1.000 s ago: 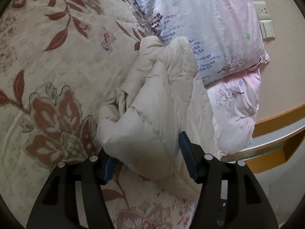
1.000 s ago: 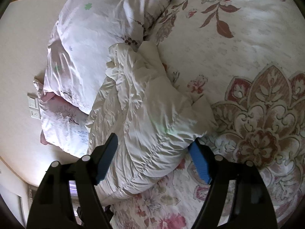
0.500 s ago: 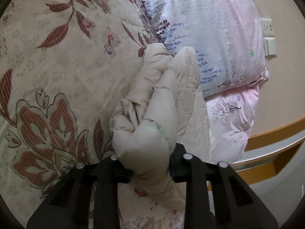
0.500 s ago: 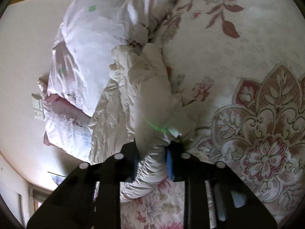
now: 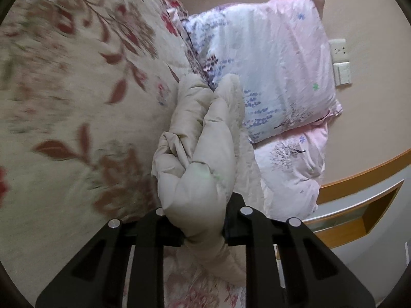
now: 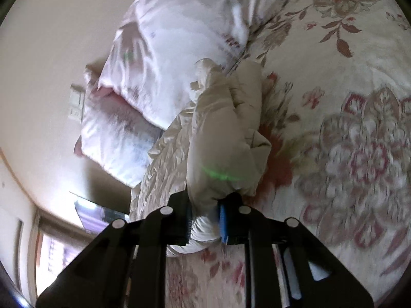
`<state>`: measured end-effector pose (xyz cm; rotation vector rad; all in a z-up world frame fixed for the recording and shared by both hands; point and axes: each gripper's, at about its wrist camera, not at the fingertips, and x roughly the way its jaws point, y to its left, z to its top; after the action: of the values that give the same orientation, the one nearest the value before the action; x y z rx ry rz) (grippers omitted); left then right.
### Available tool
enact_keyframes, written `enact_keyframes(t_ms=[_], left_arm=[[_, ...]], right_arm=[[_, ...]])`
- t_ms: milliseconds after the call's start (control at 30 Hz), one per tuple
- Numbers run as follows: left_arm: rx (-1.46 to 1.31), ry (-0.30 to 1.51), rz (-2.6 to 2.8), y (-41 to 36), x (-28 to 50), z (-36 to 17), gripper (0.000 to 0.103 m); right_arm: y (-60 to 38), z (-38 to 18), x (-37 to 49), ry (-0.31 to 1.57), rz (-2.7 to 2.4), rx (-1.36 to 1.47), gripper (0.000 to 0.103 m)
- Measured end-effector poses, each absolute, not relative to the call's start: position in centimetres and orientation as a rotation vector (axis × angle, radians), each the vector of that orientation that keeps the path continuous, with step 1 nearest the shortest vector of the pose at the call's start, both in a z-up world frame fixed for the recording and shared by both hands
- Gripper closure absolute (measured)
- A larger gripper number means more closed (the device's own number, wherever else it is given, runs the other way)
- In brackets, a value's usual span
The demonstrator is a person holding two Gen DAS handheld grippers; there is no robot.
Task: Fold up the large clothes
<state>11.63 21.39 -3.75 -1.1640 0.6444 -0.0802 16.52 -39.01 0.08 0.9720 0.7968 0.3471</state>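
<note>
Your left gripper (image 5: 203, 224) is squeezing in on a puffy cream quilted coat (image 5: 203, 154), low in the middle of its view. Your right gripper (image 6: 205, 220) is squeezing in on it too. That coat lies on the flowered bedspread (image 5: 77, 102), touching the pink and white pillows (image 5: 269, 77) at upper right.

This is a bedroom in a home. A bed (image 5: 64, 107) spread with a cream floral quilt fills the left of the left wrist view. At upper right two pink printed pillows (image 5: 269, 71) are stacked against a beige wall (image 5: 372, 128), which carries a socket and switch plate (image 5: 340, 61). A wooden headboard ledge (image 5: 359, 200) runs across the lower right.
</note>
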Motion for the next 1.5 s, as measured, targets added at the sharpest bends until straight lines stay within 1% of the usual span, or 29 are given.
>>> enact_keyframes(t_ms=[233,433,533,567,633,667,700,767,800,833,900,1000,1033,1067,1100,1167,1500], left_arm=[[-1.17,0.643,-0.039,23.3,6.7,-4.1,0.084],[-1.218,0.65,-0.033,23.8,4.9,-5.3,0.083],[-1.193,0.623,-0.022,23.6,4.2,-5.0,0.083],[-1.179,0.614,-0.018,23.4,4.0,-4.9,0.083],[-1.161,0.613,-0.013,23.3,4.0,-4.9,0.08],[-1.156,0.613,-0.007,23.3,4.0,-4.9,0.079],[-1.154,0.613,-0.004,23.2,4.0,-5.0,0.075],[-1.144,0.61,0.005,23.3,4.0,-4.9,0.068],[-1.135,0.606,0.017,23.3,3.9,-4.9,0.061],[-1.128,0.602,0.025,23.3,3.8,-4.9,0.053],[-1.117,0.594,0.037,23.2,3.7,-4.8,0.052],[-1.1,0.588,0.05,23.0,3.7,-4.9,0.052],[-1.092,0.585,0.056,22.9,3.7,-4.9,0.052],[-1.087,0.582,0.059,22.9,3.6,-4.9,0.052],[-1.081,0.579,0.064,22.8,3.6,-4.9,0.051],[-1.067,0.574,0.073,22.6,3.6,-4.8,0.052],[-1.034,0.571,0.092,22.1,3.6,-4.7,0.05]], right_arm=[[-37.3,-0.2,12.3,0.855,0.391,0.876,0.086],[-37.0,-1.3,9.8,0.887,0.363,0.857,0.085],[-36.6,-0.8,9.0,0.877,0.357,0.821,0.085],[-36.6,-0.8,8.9,0.875,0.354,0.814,0.084],[-36.8,-0.9,8.7,0.879,0.313,0.79,0.075],[-36.9,-0.8,8.8,0.884,0.284,0.776,0.067],[-37.0,-0.7,8.7,0.886,0.253,0.762,0.058],[-37.3,-0.2,8.5,0.872,0.165,0.723,0.049],[-37.4,0.3,8.3,0.854,0.117,0.696,0.045],[-37.4,0.9,8.1,0.832,0.069,0.663,0.043],[-36.9,3.0,7.6,0.741,-0.084,0.522,0.043],[-34.8,5.5,7.6,0.635,-0.123,0.37,0.043],[-33.3,6.3,8.0,0.616,-0.074,0.324,0.044],[-32.0,6.8,8.4,0.607,-0.027,0.293,0.048],[-30.7,7.1,8.8,0.603,0.022,0.266,0.051],[-27.2,7.3,10.1,0.615,0.125,0.204,0.052],[-14.5,6.2,14.1,0.671,0.306,-0.048,0.052]])
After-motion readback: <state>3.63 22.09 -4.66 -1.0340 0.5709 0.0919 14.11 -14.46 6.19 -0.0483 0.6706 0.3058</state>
